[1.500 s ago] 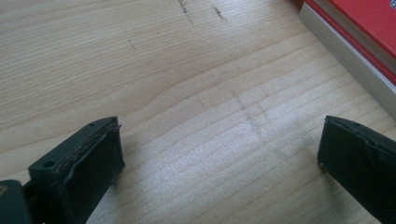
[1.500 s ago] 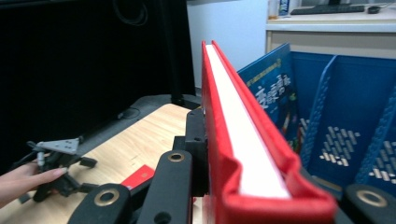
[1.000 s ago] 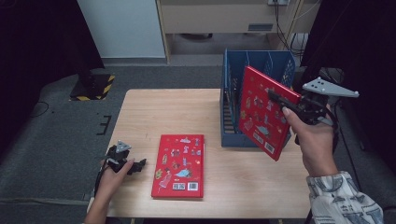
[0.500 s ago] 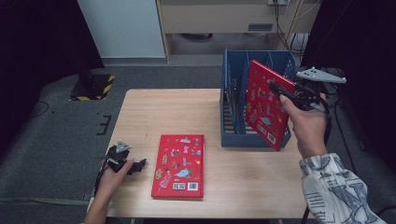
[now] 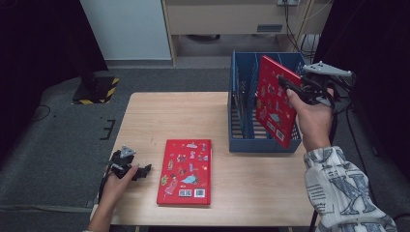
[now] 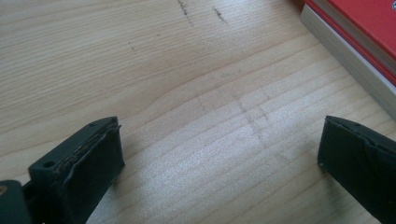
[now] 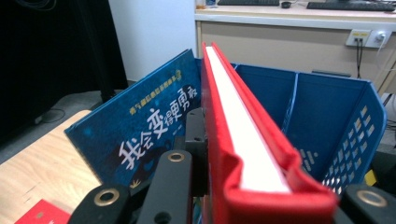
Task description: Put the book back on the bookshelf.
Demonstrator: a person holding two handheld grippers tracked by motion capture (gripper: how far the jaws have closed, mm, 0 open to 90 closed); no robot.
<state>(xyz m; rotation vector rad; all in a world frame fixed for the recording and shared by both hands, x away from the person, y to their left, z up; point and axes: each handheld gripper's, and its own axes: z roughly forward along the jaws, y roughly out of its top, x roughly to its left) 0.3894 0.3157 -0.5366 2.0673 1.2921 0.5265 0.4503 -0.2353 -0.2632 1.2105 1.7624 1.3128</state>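
Right tool (image 5: 290,87) clamped on red hardcover picture book (image 5: 275,108), upright, tilted, inside blue slotted plastic file rack (image 5: 241,140). Left tool (image 5: 138,171) open, empty, on wooden desk (image 5: 174,116) left of rack.

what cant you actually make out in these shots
- High view: the lower edge of the held red book sits behind the blue rack wall, so which slot it enters is unclear.
- Right gripper view: the blue book is partly covered by the right gripper.
- Left gripper view: the flat red book is cut off by the frame edge beyond the left gripper.
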